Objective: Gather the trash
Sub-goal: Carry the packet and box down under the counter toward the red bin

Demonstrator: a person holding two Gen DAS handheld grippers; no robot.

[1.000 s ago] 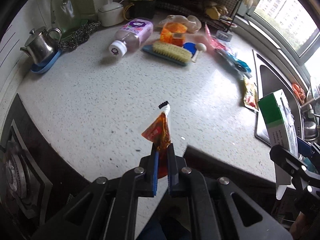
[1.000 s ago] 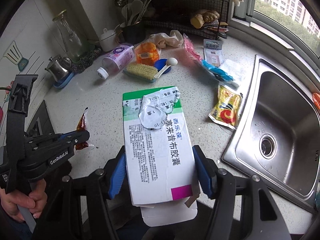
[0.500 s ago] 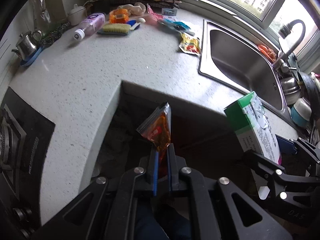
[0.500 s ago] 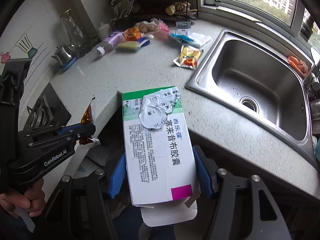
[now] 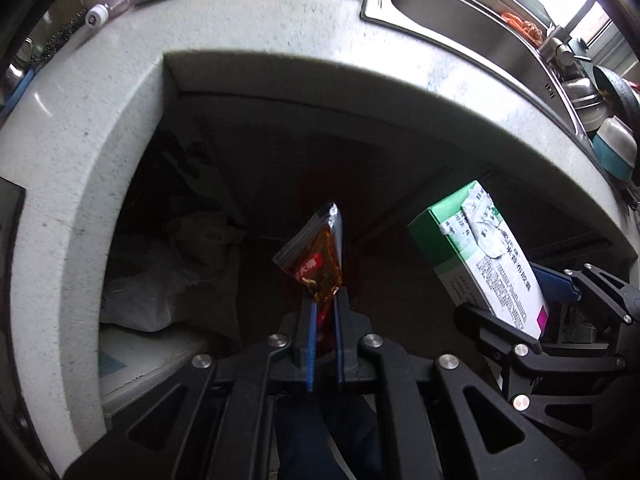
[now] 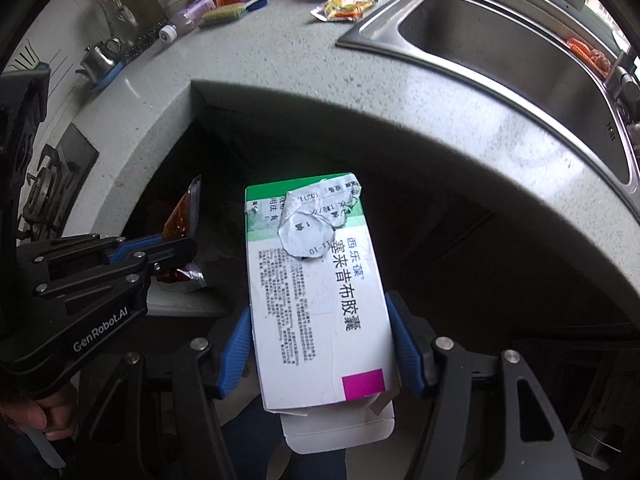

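Left gripper [image 5: 323, 300] clamped on sauce sachet [image 5: 316, 258]; right gripper [image 6: 320, 344] clamped across medicine box [image 6: 316, 292], long axis along fingers. Both carried off worktop [image 5: 280, 20] inner corner, pointed steeply down into dark recess. White bag [image 5: 160, 280] noted lower left, nearer left gripper; bin not identifiable.

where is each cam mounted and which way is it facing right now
Left wrist: sits on the left gripper, looking steeply down past the counter edge into the dark space below; its jaws pinch a sauce packet, dark trousers show beneath.
Right wrist: sits on the right gripper, facing down over the same edge; its jaws clamp a medicine box, and a hand shows lower left.
Shared: the counter, the sink, both pieces of trash, and each other's gripper.
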